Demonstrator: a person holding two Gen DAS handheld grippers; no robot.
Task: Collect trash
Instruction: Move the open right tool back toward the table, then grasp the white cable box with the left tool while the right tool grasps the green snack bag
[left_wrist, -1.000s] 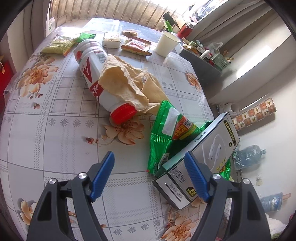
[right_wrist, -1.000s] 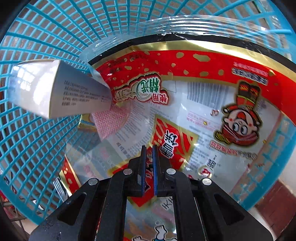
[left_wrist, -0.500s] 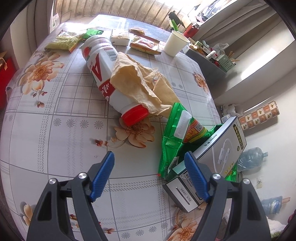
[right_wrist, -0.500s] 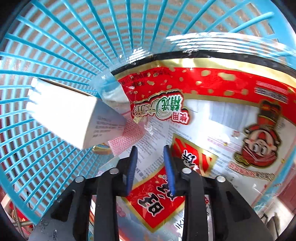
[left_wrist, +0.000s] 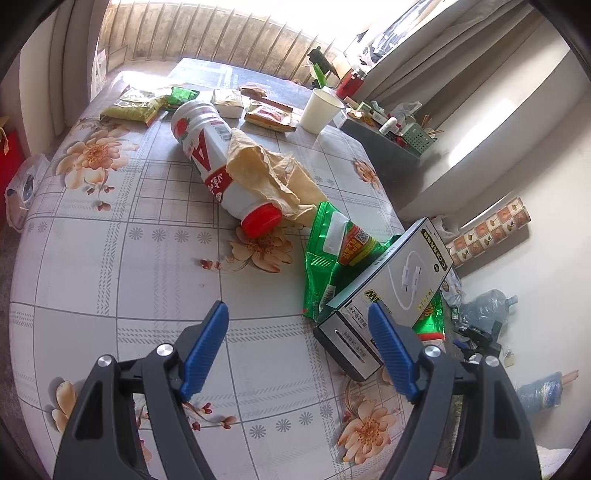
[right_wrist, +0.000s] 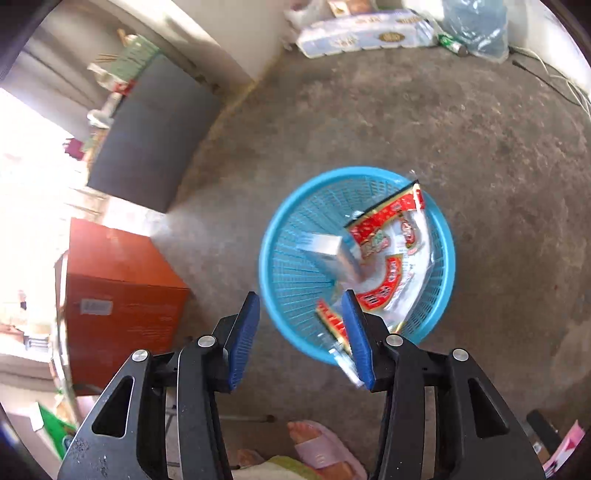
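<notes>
— Which of my hands is better placed for the next piece?

— My left gripper, I'd say. It hovers over the table with its jaws spread wide and nothing between them. The grey cable box lies just ahead and to the right, its near end beside my right fingertip, its long axis running away up and to the right, resting on the green wrapper. The bottle lies farther off, half under brown paper.

— And the right?

— My right gripper hangs above the floor, jaws apart and empty. The blue basket sits below and ahead, holding the red wrapper and a white carton.

— What does each view miss?

— Left shows no basket; right shows almost nothing of the table's trash.
</notes>
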